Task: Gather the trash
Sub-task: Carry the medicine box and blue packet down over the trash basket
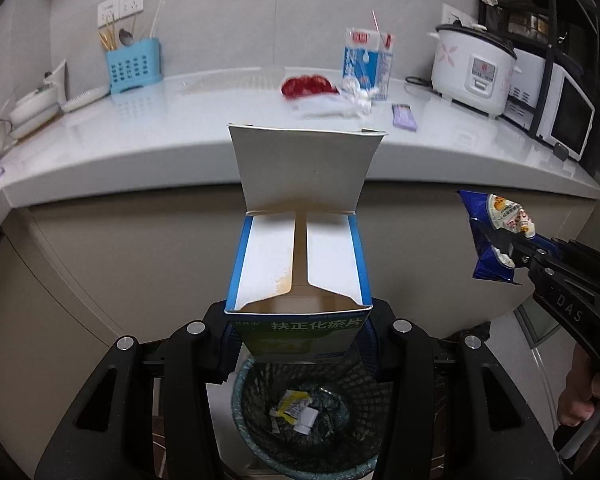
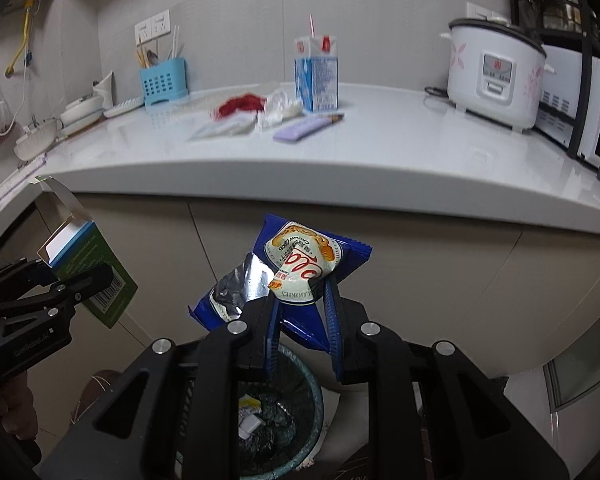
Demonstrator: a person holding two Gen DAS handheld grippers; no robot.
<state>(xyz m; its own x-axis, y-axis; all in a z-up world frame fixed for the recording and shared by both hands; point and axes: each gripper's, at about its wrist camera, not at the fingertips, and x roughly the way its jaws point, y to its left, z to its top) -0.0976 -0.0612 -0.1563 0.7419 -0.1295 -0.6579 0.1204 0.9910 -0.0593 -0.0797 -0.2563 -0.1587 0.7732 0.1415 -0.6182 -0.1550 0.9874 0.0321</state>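
My left gripper (image 1: 298,332) is shut on an open medicine box (image 1: 300,264), blue and white with a green front and its lid flap standing up. The box hangs above a mesh waste basket (image 1: 244,384) on the floor, which holds a few scraps. My right gripper (image 2: 300,304) is shut on a crumpled blue cookie wrapper (image 2: 304,256), also above the waste basket (image 2: 318,396). In the right wrist view the medicine box (image 2: 92,252) and left gripper (image 2: 80,284) sit at the left. In the left wrist view the cookie wrapper (image 1: 488,224) and right gripper (image 1: 504,248) sit at the right.
On the white counter (image 1: 180,140) behind lie a red wrapper (image 1: 308,86), crumpled clear plastic (image 1: 356,100), a purple packet (image 1: 405,117) and a milk carton (image 1: 366,64) with a straw. A rice cooker (image 1: 474,68) and microwave (image 1: 560,120) stand right, a blue utensil holder (image 1: 134,66) left.
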